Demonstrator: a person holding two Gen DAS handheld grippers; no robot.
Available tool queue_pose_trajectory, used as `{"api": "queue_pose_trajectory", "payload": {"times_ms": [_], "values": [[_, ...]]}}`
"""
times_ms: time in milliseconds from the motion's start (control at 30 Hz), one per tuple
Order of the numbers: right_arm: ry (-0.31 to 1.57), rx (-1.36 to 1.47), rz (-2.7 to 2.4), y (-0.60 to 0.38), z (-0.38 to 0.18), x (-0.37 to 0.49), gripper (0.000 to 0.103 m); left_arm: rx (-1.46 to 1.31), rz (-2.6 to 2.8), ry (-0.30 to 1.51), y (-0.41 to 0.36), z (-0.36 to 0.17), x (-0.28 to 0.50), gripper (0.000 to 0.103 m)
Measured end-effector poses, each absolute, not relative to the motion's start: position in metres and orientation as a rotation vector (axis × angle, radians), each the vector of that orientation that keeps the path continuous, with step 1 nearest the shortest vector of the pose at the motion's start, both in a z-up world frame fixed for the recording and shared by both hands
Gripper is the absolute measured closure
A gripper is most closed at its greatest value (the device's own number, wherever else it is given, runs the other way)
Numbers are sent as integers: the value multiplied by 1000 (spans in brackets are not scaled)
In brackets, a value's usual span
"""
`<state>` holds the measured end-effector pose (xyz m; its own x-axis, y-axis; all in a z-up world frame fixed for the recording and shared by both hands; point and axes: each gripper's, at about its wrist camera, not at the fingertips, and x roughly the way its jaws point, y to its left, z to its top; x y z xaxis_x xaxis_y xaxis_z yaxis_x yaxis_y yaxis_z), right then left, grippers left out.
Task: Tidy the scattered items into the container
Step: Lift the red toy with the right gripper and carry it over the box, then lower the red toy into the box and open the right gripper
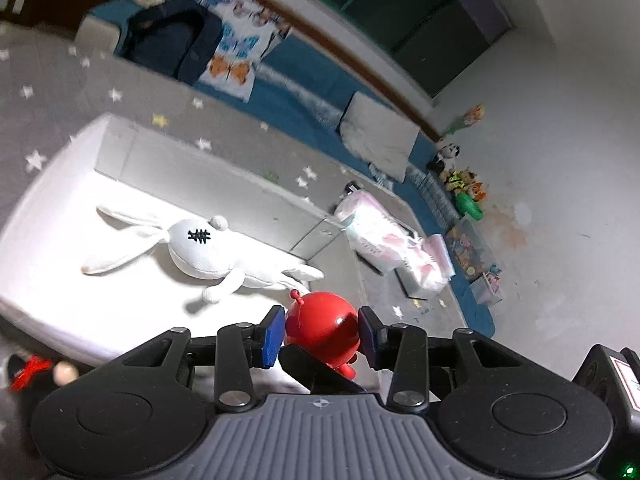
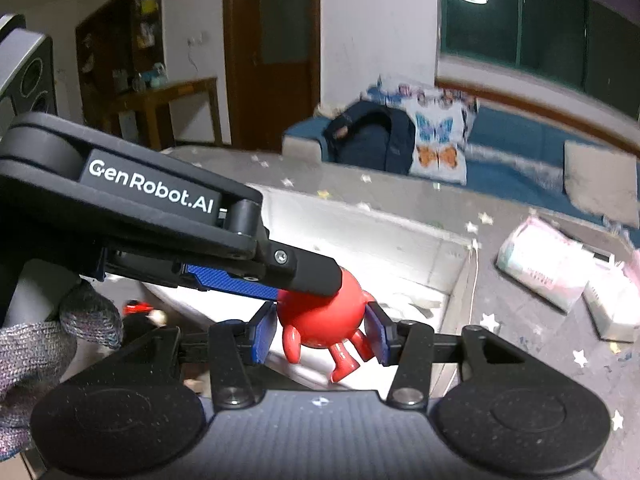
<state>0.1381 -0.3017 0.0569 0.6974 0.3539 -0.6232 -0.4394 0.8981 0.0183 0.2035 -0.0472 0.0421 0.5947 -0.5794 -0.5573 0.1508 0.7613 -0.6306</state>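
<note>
Red plastic fills the centre of both views: a round red toy figure (image 1: 322, 322) with a small antenna knob and stubby legs sits between the blue pads of both grippers at once. In the left wrist view the left gripper (image 1: 322, 334) has its pads pressed to the toy's two sides, and a black finger crosses in front of its lower body, hiding everything there but one foot. In the right wrist view the right gripper (image 2: 322, 330) clamps the same toy, while the left one reaches in from the upper left and covers the toy's top — its face cannot be seen from either camera.

The toy hangs over the near corner of the white container (image 1: 120, 136), an open box whose near wall is cut off by the gripper bodies. Inside it lies a white plush rabbit (image 1: 196, 250), overexposed so that little beyond its stitched black mark is readable. A black and red toy (image 1: 28, 368) lies at the frame edge, blurred and partly hidden. A gloved hand (image 2: 48, 344) is only partly in frame. On the star-patterned mat (image 1: 48, 80) beyond, pale plastic packs (image 1: 384, 240) are smeared by motion — their contents cannot be made out.
</note>
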Motion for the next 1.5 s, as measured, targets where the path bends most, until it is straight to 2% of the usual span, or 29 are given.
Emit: {"api": "queue_pose_trajectory", "payload": {"times_ms": [233,600,933,1500], "values": [[785,-153,431,-306,29,177,55,-601,-450,919,-51,14,242,61],[874,-313,379,-283,10,202,55,-626,-442,978,-50,-7,266,62],[892,-395,365,-271,6,206,54,-624,-450,978,-52,-10,269,62],[861,-362,358,-277,11,204,52,-613,-449,956,-50,-2,264,62]]}}
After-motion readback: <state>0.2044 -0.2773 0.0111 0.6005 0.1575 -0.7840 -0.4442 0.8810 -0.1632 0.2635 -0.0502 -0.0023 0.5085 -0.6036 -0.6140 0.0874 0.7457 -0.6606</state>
